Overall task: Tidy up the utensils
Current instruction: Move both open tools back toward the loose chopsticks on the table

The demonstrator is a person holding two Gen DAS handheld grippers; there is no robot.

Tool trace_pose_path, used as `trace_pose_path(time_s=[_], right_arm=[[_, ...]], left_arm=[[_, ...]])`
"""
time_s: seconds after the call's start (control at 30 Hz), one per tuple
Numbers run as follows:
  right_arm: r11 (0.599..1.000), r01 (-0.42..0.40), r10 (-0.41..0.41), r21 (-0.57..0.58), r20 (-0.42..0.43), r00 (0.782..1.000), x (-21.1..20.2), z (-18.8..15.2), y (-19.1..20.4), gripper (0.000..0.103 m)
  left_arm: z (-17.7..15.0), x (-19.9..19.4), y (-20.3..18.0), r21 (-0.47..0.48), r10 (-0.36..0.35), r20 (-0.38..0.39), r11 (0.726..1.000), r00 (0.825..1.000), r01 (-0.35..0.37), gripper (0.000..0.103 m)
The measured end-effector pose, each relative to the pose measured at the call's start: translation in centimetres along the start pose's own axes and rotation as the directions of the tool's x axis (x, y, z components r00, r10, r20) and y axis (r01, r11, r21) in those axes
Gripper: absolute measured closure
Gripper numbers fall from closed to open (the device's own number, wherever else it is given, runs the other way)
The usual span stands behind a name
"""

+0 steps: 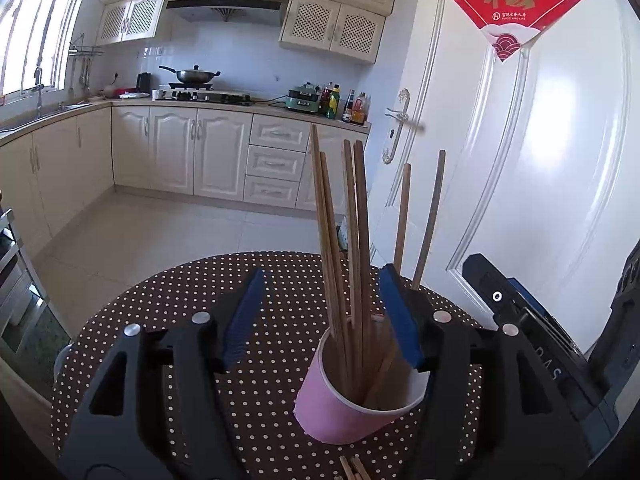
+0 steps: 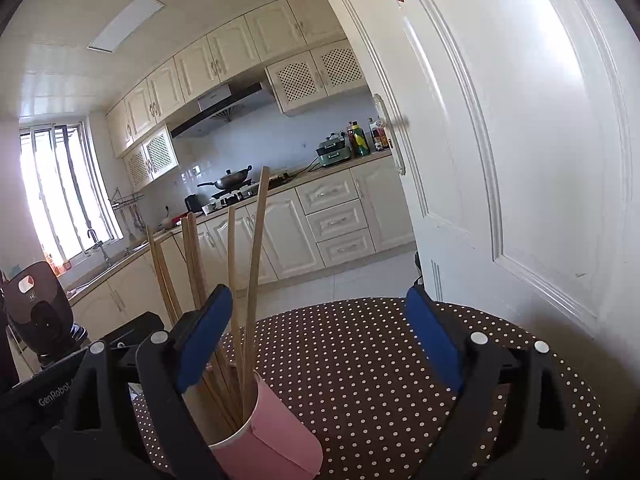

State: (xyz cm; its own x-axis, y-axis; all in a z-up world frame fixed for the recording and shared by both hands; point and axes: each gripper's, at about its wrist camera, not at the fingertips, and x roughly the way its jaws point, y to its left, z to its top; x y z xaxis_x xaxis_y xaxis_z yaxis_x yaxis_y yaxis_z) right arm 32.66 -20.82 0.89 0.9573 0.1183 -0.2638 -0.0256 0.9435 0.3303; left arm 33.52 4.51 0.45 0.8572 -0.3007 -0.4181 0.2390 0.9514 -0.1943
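A pink paper cup [image 1: 348, 404] stands on a round table with a brown polka-dot cloth [image 1: 180, 304]. Several wooden chopsticks [image 1: 352, 240] stand in it. My left gripper [image 1: 320, 316] is open, its right blue pad at the cup's rim. More chopstick ends [image 1: 354, 470] lie at the bottom edge, near the cup. In the right wrist view the cup [image 2: 264, 436] with chopsticks [image 2: 248, 280] sits by my right gripper's left finger; the right gripper [image 2: 320, 344] is open and empty above the cloth [image 2: 360, 360].
A white door [image 1: 520, 160] stands close on the right of the table. Kitchen cabinets [image 1: 180, 152], a stove with a wok [image 1: 196, 76] and bottles [image 1: 340, 102] line the far wall. The right gripper's body [image 1: 540, 340] is beside the cup.
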Motion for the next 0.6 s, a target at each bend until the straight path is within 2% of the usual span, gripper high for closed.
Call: trace_pose_path(time_s=[0.1,0.27,0.43,0.6], right_arm=[[1.0,0.009,-0.009,0.005,0.02,1.0,-0.6,-0.1,-0.3,0.014],[0.999,0.031,-0.031,0.005,0.045,0.999,-1.0,-0.2,-0.9,0.012],[1.0,0.02,-0.02,-0.004,0.046,0.999,-1.4,-0.2,-0.7,0.012],[0.999,0.03,-0.029,-0.019,0.058,0.998,-2.2,-0.5,-1.1,0.012]], left_arm=[[-0.1,-0.3,0.2,-0.007,0.007,0.012,1.0,1.0,-0.007,0.036],[-0.3,-1.3,0.3,0.013,0.033,0.044,0.999,0.998,-0.033,0.035],[-0.8,-2.1,0.5,0.053,0.044,0.06,0.997,0.997,-0.047,0.035],[-0.9,-3.1,0.5,0.063,0.03,0.082,0.997,0.996,-0.035,0.035]])
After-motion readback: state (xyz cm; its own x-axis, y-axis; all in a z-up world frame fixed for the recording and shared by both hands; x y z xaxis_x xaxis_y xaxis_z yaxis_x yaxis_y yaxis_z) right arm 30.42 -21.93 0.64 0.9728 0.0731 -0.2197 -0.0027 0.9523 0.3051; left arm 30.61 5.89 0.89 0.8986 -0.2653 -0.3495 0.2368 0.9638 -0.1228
